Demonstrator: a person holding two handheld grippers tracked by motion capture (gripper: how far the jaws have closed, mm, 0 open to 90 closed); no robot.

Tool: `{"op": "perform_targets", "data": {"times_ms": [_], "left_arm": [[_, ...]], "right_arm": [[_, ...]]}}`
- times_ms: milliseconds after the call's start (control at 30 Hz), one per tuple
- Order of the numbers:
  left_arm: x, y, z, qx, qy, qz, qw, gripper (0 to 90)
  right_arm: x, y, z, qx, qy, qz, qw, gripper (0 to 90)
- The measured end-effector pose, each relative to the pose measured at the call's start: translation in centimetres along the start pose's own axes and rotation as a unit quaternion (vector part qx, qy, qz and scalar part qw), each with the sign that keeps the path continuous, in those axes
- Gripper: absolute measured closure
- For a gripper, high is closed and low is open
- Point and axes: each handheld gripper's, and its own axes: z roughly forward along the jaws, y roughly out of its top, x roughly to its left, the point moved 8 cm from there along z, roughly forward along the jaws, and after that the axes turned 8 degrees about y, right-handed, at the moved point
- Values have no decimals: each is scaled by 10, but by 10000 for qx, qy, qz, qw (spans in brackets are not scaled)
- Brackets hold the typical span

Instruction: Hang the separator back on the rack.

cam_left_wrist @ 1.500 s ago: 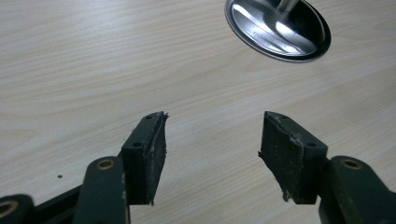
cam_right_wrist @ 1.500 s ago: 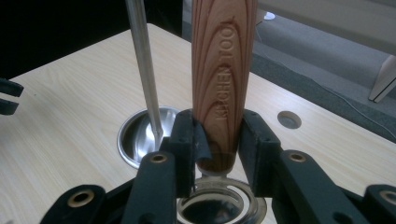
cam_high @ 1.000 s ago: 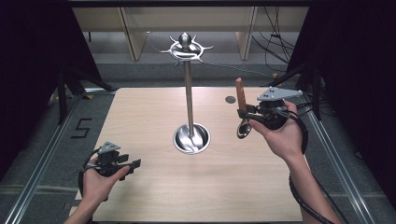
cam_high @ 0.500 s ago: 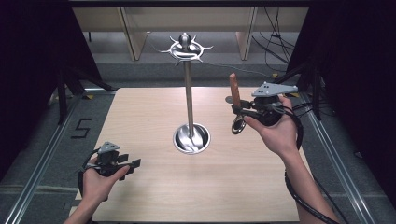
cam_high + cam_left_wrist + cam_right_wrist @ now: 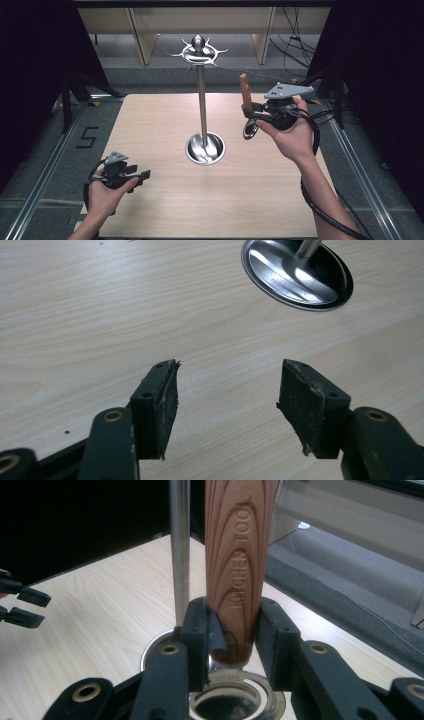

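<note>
Utensil (image 5: 244, 95) | held upright above the bench (image 5: 150, 125), right of the rack (image 5: 201, 107) | your right hand-held gripper (image 5: 251, 115) pinches its wooden handle | left hand-held gripper (image 5: 227, 400) spread, idle | done: pickup | left: hang it on a rack hook, by my reading.

The wooden handle (image 5: 239, 570) is cut off by the top edge in the right gripper view, and its metal end (image 5: 235, 700) is partly hidden behind the fingers (image 5: 200, 630). The stand's base (image 5: 297, 271) is cropped in the left gripper view.
</note>
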Motion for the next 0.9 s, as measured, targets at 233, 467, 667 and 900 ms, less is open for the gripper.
{"op": "perform_targets", "data": {"times_ms": [233, 467, 667, 900], "left_arm": [[0, 0, 0, -9, 4, -5, 10000, 399], [0, 0, -1, -13, 8, 3, 10000, 399], [0, 0, 0, -23, -4, -52, 10000, 399], [0, 0, -1, -14, 7, -6, 10000, 399]], "right_arm": [[6, 8, 2, -95, 2, 80, 9999, 693], [8, 14, 4, -139, 31, -50, 9999, 693], [9, 18, 4, -87, 64, -139, 9998, 693], [13, 25, 7, -148, 65, -194, 9997, 693]]}}
